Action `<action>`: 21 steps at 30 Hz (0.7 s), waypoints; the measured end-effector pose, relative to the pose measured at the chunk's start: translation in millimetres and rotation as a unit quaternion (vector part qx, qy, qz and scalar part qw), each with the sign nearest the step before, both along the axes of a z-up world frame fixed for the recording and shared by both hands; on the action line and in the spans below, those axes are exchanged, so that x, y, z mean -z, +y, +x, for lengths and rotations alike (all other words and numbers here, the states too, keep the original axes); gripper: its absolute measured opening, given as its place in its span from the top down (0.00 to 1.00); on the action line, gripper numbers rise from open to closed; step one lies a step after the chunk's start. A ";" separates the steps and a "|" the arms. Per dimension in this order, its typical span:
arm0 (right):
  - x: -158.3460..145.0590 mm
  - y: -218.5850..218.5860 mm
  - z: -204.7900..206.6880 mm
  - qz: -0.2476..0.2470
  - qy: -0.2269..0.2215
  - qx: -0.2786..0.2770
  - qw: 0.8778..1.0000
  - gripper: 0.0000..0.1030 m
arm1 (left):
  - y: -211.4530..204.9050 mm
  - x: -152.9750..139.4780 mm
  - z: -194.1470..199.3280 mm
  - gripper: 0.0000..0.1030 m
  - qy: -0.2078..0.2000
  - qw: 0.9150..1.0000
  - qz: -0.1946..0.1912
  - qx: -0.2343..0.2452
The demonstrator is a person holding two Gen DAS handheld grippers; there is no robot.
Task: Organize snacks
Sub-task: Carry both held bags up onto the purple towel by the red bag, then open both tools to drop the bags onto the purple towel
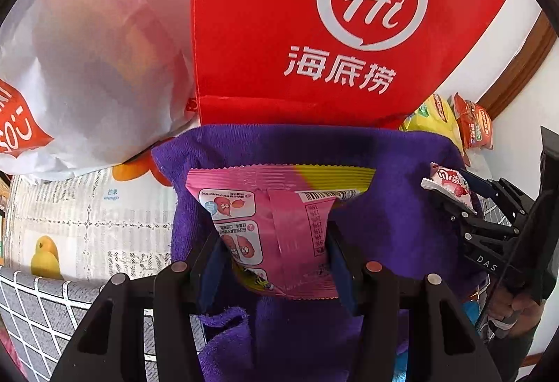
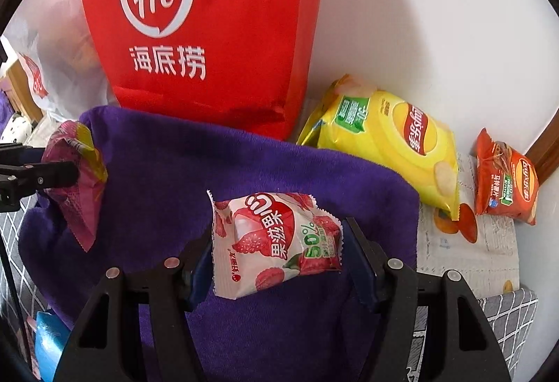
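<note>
My left gripper (image 1: pixel 272 252) is shut on a pink and yellow snack packet (image 1: pixel 269 217), held back side up over a purple towel (image 1: pixel 394 207). My right gripper (image 2: pixel 277 252) is shut on a white and red lychee snack packet (image 2: pixel 276 238) above the same purple towel (image 2: pixel 174 179). In the left wrist view the right gripper (image 1: pixel 454 196) shows at the right edge with the lychee packet (image 1: pixel 445 184). In the right wrist view the left gripper (image 2: pixel 75 177) shows at the left edge with the pink packet (image 2: pixel 78 179).
A tall red bag (image 1: pixel 314 32) with a white logo stands just behind the towel, against a white wall. A white plastic bag (image 1: pixel 91 67) sits to its left. A yellow chips bag (image 2: pixel 391 141) and an orange chips bag (image 2: pixel 506 182) lie on a fruit-print cloth (image 2: pixel 464 249) at the right.
</note>
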State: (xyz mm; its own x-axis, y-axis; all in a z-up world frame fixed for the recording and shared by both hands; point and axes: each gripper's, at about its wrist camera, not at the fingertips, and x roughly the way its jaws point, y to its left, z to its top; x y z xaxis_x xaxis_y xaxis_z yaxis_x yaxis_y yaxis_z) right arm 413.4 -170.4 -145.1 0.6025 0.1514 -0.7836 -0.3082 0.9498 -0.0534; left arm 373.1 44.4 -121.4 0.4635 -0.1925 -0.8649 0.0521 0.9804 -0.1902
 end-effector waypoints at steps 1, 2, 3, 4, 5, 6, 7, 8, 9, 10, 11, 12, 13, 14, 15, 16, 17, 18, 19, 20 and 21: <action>1.7 -0.7 1.6 0.000 0.002 0.001 1.000 0.36 | -0.7 2.0 0.7 0.50 0.003 1.000 0.001 0.000; 2.8 -1.0 2.1 0.001 0.003 0.001 1.000 0.36 | -1.4 3.1 1.2 0.50 0.004 1.000 0.002 0.000; 3.4 -0.3 1.2 0.003 0.005 0.001 1.000 0.36 | -1.8 3.7 1.3 0.49 0.004 1.000 0.002 0.000; 4.6 -0.4 2.0 0.003 0.008 0.002 1.000 0.36 | -2.7 3.9 1.0 0.49 0.003 1.000 0.002 -0.001; 5.1 0.8 2.3 0.002 0.009 0.002 1.000 0.36 | -3.9 4.2 1.8 0.49 0.003 1.000 0.002 -0.001; 5.4 1.2 2.1 0.001 0.010 0.003 1.000 0.36 | -4.6 4.9 2.2 0.49 0.003 1.000 0.003 -0.001; 5.8 1.4 2.1 0.001 0.011 0.002 1.000 0.36 | -4.1 5.1 1.5 0.49 0.003 1.000 0.003 -0.001; 5.8 1.3 2.1 0.002 0.011 0.002 1.000 0.36 | -4.0 5.0 1.6 0.49 0.003 1.000 0.003 0.000; 5.8 1.2 2.5 0.004 0.012 0.002 1.000 0.35 | -4.0 5.1 1.5 0.49 0.003 1.000 0.003 0.000; 6.1 1.3 2.9 0.006 0.014 0.001 1.000 0.35 | -3.9 5.5 1.5 0.48 0.003 1.000 0.003 0.000; 6.2 1.0 3.2 0.007 0.015 0.000 1.000 0.35 | -4.2 6.1 1.7 0.48 0.003 1.000 0.004 0.001; 6.3 1.2 3.4 0.007 0.016 -0.001 1.000 0.35 | -3.3 6.0 1.6 0.48 0.003 1.000 0.004 0.001; 6.2 1.7 3.2 0.006 0.015 -0.003 1.000 0.35 | -3.4 6.2 1.7 0.48 0.003 1.000 0.004 0.001; 5.7 2.2 2.8 0.006 0.014 -0.004 1.000 0.35 | -3.3 6.1 1.6 0.48 0.003 1.000 0.004 0.001; 5.4 3.2 3.0 0.007 0.014 -0.005 1.000 0.35 | -3.3 6.2 1.6 0.48 0.003 1.000 0.003 0.002; 4.8 3.5 2.5 0.008 0.014 -0.007 1.000 0.35 | -2.8 6.3 1.5 0.48 0.003 1.000 0.001 0.003; 4.1 3.8 1.8 0.011 0.015 -0.009 1.000 0.35 | -2.6 6.2 1.7 0.48 0.003 1.000 -0.001 0.004; 3.2 4.2 1.4 0.014 0.015 -0.011 1.000 0.35 | -3.0 6.2 2.1 0.47 0.004 1.000 -0.004 0.006; 1.7 5.0 0.3 0.016 0.015 -0.014 1.000 0.35 | -3.2 5.9 2.5 0.44 0.006 1.000 -0.008 0.007; -0.5 5.6 -0.9 0.019 0.013 -0.017 1.000 0.32 | -3.3 5.1 2.6 0.39 0.004 1.000 -0.011 0.008; -2.2 5.3 -1.6 0.021 0.011 -0.019 1.000 0.26 | -3.5 3.5 2.2 0.37 -0.002 1.000 -0.017 0.009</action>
